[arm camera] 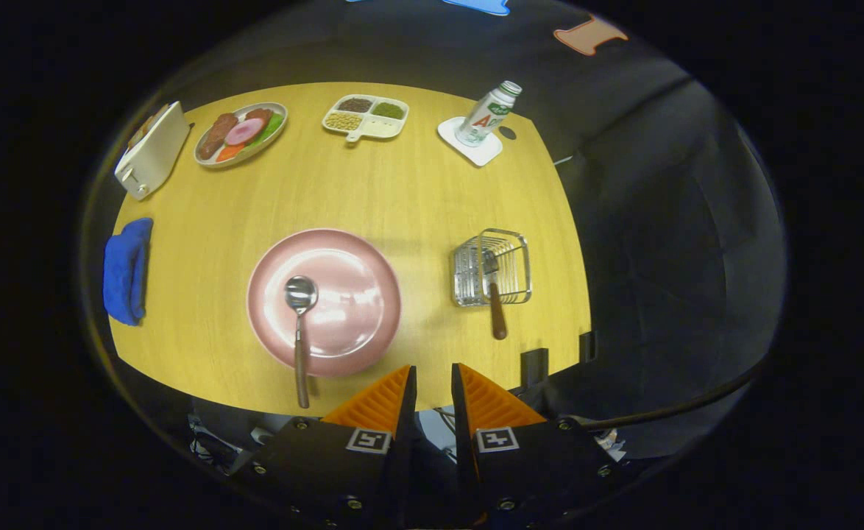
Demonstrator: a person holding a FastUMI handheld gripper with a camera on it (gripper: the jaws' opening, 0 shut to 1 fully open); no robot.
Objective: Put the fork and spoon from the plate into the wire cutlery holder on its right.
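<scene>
Gripper (433,383) held high over table's near edge; fingers parted by narrow gap, nothing held. Spoon (300,331) lies at 11 o'clock from jaws on pink plate (362,258), long axis 12-to-6, handle nearest. Fork (494,291) already lodged in wire cutlery holder (469,276) at 1 o'clock.

The gripper (433,383) has two ridged, wedge-shaped fingers with a small gap between them. Each sits on a black block with a square black-and-white marker. Small round screws dot the blocks.

Large red "A" on the bottle (488,114) label, rest unreadable.
</scene>
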